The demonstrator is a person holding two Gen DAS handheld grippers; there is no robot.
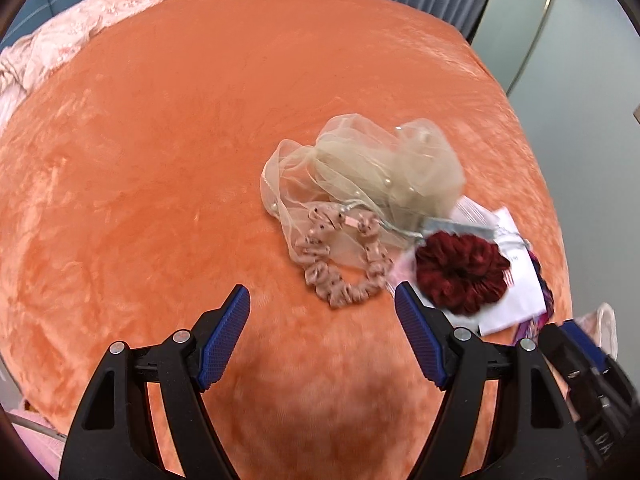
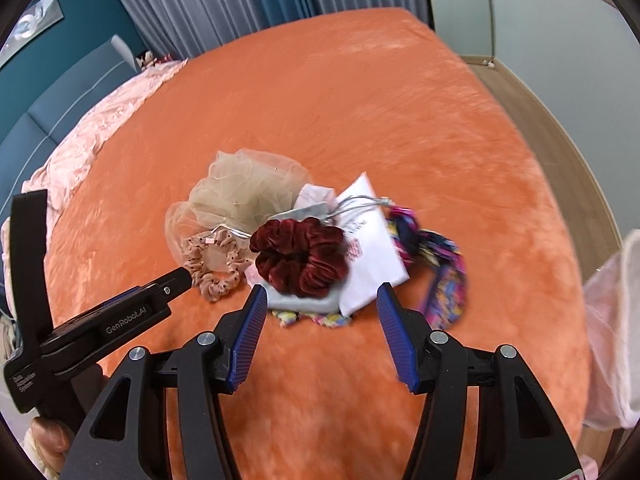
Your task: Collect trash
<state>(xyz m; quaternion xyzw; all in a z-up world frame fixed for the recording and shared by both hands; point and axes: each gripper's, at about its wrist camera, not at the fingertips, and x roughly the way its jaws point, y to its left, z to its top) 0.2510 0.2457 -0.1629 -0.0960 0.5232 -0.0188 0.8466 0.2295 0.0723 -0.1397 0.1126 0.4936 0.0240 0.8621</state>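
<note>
A small heap lies on an orange plush bedspread (image 1: 200, 140). It holds a beige tulle scrunchie (image 1: 380, 164) (image 2: 248, 188), a pink dotted scrunchie (image 1: 344, 264) (image 2: 212, 264), a dark red velvet scrunchie (image 1: 460, 272) (image 2: 300, 260), a white paper packet (image 2: 368, 264) (image 1: 516, 280), a grey pouch (image 2: 300, 300) and a colourful patterned band (image 2: 444, 276). My left gripper (image 1: 322, 304) hovers open just short of the pink scrunchie, nothing between its fingers. My right gripper (image 2: 322, 300) is open in front of the red scrunchie, also empty.
A pink lace quilt (image 1: 60, 44) (image 2: 100, 128) is bunched at the bed's far left. Grey-blue curtains (image 2: 224, 0) hang behind. Wooden floor (image 2: 560, 120) shows past the right edge. A pale pink bag or cloth (image 2: 616, 320) hangs at the right.
</note>
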